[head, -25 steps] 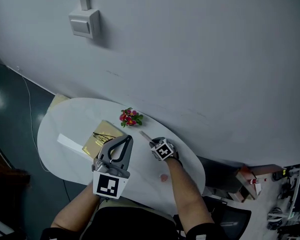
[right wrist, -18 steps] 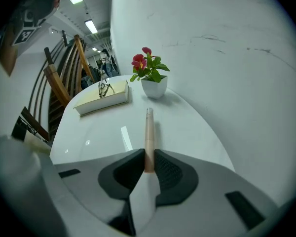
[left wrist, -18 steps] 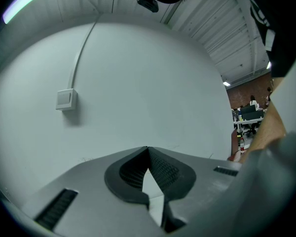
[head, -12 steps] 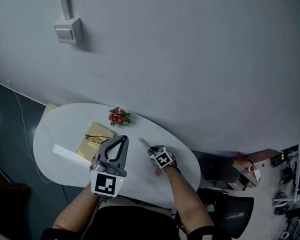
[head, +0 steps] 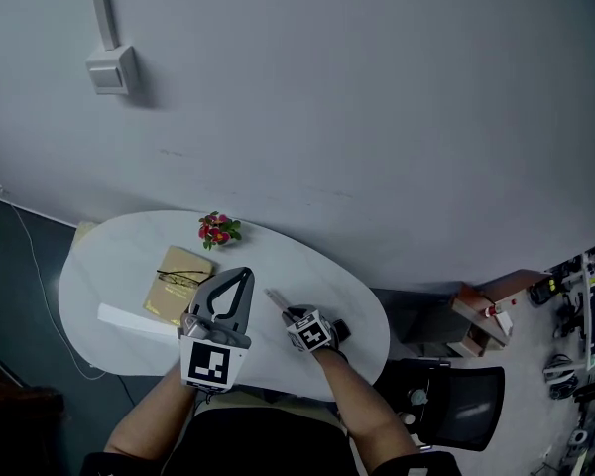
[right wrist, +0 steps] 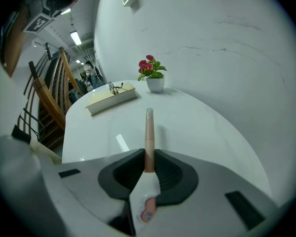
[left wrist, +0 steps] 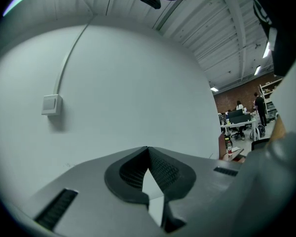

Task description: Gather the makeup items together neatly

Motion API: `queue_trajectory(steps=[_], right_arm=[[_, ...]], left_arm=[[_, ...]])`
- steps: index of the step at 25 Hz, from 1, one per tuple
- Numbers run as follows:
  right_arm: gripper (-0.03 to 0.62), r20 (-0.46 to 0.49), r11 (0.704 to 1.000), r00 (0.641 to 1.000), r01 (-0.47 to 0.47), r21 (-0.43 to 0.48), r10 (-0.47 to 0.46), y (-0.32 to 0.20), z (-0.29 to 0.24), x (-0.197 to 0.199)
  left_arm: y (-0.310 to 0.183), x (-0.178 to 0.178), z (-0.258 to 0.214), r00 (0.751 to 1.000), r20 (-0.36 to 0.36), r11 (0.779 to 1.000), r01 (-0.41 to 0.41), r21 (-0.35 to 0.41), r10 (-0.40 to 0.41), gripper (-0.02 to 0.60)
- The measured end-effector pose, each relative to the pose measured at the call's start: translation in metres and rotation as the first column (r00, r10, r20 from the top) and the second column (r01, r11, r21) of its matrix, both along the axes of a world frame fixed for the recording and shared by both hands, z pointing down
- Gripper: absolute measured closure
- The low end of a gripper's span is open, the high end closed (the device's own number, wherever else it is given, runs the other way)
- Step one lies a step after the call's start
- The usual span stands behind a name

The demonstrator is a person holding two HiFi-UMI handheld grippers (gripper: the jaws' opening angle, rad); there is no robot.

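Observation:
A slim pink makeup stick (right wrist: pixel 149 132) is clamped between the jaws of my right gripper (right wrist: pixel 148 154), its capped end pointing out over the white oval table (right wrist: pixel 197 127). The head view shows this gripper (head: pixel 290 313) near the table's front right, with the stick (head: pixel 276 298) jutting up-left. Below the jaws a small round pink item (right wrist: pixel 148 215) lies on the table. My left gripper (head: pixel 238 281) hovers over the table's middle, shut and empty. In the left gripper view its tips (left wrist: pixel 148 148) meet against the bare wall.
A tan book with folded glasses on it (head: pixel 178 284) lies left of centre. A small pot of red flowers (head: pixel 216 230) stands at the table's far edge by the wall. A white strip (head: pixel 129 320) lies front left. A dark chair (head: pixel 456 415) stands off the right end.
My right gripper has drawn back from the flower pot toward the table's near right edge, carrying the pink stick. The left gripper has shifted slightly right. The head view has swung.

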State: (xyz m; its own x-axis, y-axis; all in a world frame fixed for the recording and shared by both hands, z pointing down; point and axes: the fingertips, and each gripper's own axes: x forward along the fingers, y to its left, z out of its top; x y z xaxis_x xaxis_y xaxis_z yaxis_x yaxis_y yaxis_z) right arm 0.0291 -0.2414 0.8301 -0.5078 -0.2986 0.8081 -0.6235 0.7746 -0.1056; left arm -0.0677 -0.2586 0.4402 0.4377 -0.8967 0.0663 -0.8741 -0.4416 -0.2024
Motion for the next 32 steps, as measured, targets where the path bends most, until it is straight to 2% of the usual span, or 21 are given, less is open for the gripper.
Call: queue_trajectory(steps=[5,21,28,32], right_arm=[[0.516,-0.003,0.995,0.996,-0.092,-0.034,0.092,0.028,0.004,0.000],[0.516,-0.062,0.979,0.983,-0.179,-0.095,0.174,0.079,0.023,-0.007],[0.516,-0.110,0.977,0.974,-0.206,-0.062,0.198,0.083,0.021,0.004],[0.514,-0.089,0.974,0.973,-0.220,-0.061,0.215,0.083,0.025,0.007]], left_arm=[[0.009,0.009,-0.005,0.999,-0.005,0.999,-0.038,0.014,0.038,0.565],[0.017,0.005,-0.001,0.997,0.001,0.997,-0.081,-0.001,0.081,0.565],[0.018,0.006,0.001,0.996,0.004,0.996,-0.092,-0.010,0.092,0.565],[0.020,0.009,0.003,0.995,0.009,0.995,-0.100,-0.019,0.101,0.565]])
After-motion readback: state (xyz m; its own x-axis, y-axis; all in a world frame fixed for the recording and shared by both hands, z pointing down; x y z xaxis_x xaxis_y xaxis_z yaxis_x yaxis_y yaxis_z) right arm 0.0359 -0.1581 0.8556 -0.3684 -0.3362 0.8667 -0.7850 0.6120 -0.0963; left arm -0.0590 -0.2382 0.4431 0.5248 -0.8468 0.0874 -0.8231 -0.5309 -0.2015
